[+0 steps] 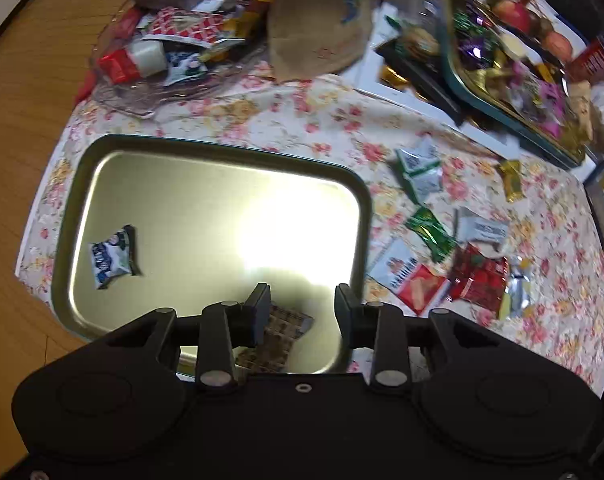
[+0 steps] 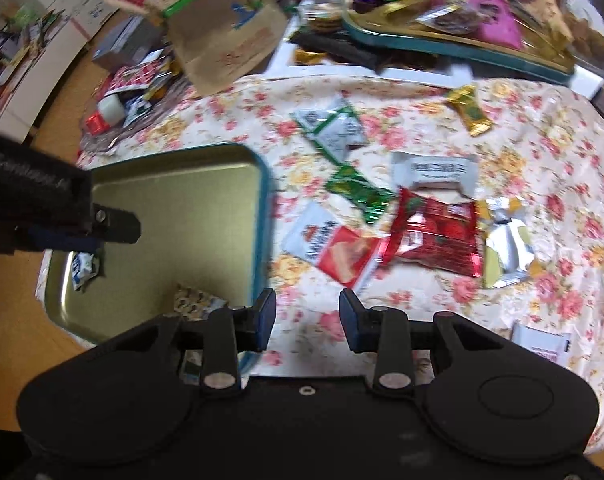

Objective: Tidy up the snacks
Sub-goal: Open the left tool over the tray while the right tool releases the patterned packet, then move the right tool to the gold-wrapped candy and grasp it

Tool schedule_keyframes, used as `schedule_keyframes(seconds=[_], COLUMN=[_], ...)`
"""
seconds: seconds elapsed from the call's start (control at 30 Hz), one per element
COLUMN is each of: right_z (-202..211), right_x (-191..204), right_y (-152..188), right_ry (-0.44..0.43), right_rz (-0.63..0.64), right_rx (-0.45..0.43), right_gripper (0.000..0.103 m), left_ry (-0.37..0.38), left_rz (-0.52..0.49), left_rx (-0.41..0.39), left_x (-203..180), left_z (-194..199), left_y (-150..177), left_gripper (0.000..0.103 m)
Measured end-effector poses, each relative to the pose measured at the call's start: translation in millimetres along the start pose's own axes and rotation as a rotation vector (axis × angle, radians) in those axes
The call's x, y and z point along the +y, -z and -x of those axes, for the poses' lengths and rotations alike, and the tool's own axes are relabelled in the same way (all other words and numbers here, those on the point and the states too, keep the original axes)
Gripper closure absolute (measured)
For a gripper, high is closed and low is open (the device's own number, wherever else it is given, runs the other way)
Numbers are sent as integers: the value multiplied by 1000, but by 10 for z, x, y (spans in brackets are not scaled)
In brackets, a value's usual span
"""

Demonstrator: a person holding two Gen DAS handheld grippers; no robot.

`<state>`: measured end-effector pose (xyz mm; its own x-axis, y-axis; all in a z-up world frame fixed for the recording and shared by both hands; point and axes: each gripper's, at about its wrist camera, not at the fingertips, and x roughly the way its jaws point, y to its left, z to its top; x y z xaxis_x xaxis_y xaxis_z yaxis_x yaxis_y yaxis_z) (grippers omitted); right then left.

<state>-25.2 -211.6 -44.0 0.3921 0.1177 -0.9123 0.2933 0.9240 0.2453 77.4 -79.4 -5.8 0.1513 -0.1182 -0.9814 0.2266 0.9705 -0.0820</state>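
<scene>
Both black plastic grippers, left (image 1: pixel 302 304) and right (image 2: pixel 306 308), hang with jaws apart, gripping nothing. Below the left one sits a shiny rectangular metal tray with rounded corners and a teal rim (image 1: pixel 206 148), holding two snack packets: a blue-white one (image 1: pixel 112 258) and a brown patterned one (image 1: pixel 282 330). Beside it, seven crinkly wrapped snacks lie scattered on the floral tablecloth (image 2: pixel 421 92), among them a glossy red packet (image 2: pixel 433 236).

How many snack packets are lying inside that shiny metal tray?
2. A blue-and-white packet lies near the left wall of the tray; a brown patterned packet lies at its near edge, partly hidden behind the left gripper, which might hide more.
</scene>
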Motion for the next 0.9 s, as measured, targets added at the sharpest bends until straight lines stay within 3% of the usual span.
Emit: schedule_keyframes(seconds=[0.3,0.63,0.77,0.9], right_z=[92,236,295,281], right_x=[-708,-1391,-1526,-1460], right_y=[-30,-29,-20,-67], right_ry=[49,83,88,92], right_rz=[-182,-368,-393,-330], right_rx=[5,-25,-85,-156], right_gripper=[66,66,65,65], left_ry=[-3,9,40,33], left_rz=[-98,-136,-96,-48], left_rx=[29,54,16,-49], left_x=[-464,-716,-720,-671], left_z=[-118,-168,-30,107], left_y=[92,139,40,-86], left_gripper=[59,59,59,59])
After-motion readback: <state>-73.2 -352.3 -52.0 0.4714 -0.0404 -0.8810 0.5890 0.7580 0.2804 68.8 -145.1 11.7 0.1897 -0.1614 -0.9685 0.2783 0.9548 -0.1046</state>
